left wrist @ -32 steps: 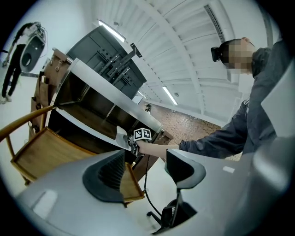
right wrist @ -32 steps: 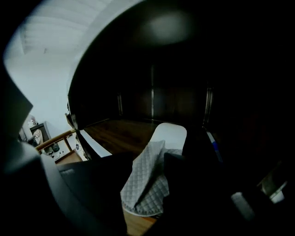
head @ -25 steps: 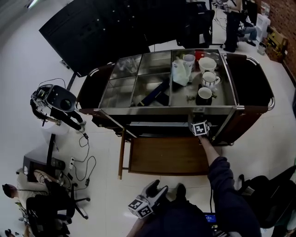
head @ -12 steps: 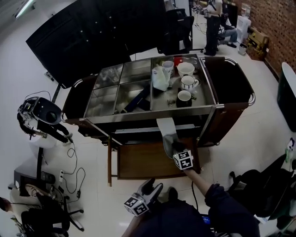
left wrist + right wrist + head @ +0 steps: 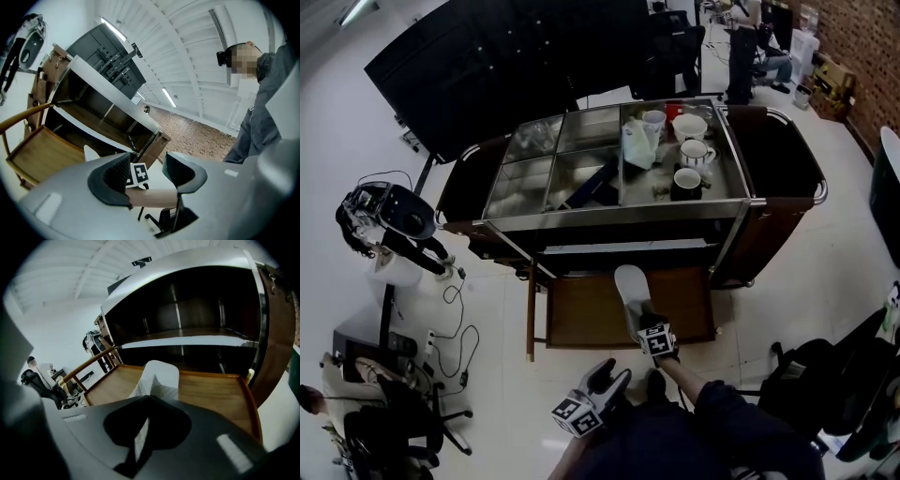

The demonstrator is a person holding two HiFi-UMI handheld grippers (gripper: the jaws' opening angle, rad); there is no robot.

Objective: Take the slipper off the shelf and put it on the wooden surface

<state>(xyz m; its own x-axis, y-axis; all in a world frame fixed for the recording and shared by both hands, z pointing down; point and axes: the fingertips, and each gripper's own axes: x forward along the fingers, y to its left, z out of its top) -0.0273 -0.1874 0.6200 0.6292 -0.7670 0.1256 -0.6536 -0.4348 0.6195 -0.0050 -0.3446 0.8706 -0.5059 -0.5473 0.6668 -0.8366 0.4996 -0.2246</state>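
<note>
The white slipper (image 5: pixel 630 289) (image 5: pixel 157 379) is held over the low wooden surface (image 5: pixel 581 317) (image 5: pixel 213 391), its free end pointing at the cart. My right gripper (image 5: pixel 641 315) (image 5: pixel 149 402) is shut on its near end, in front of the cart's dark lower shelf (image 5: pixel 187 339). My left gripper (image 5: pixel 614 378) (image 5: pixel 147 169) hangs low near the person's body. Its jaws are closing with nothing between them. In the left gripper view the slipper's tip (image 5: pixel 91 153) shows just past the left jaw.
A steel-topped cart (image 5: pixel 581 214) stands behind the wooden surface, carrying mugs (image 5: pixel 686 180), a bowl (image 5: pixel 689 126) and a white jug (image 5: pixel 639 142). A machine with cables (image 5: pixel 386 214) sits on the floor at left. Office chairs and people are at the back.
My right gripper drew the slipper out from under the cart and back toward the person, over the wooden surface. The left gripper stayed low and barely moved.
</note>
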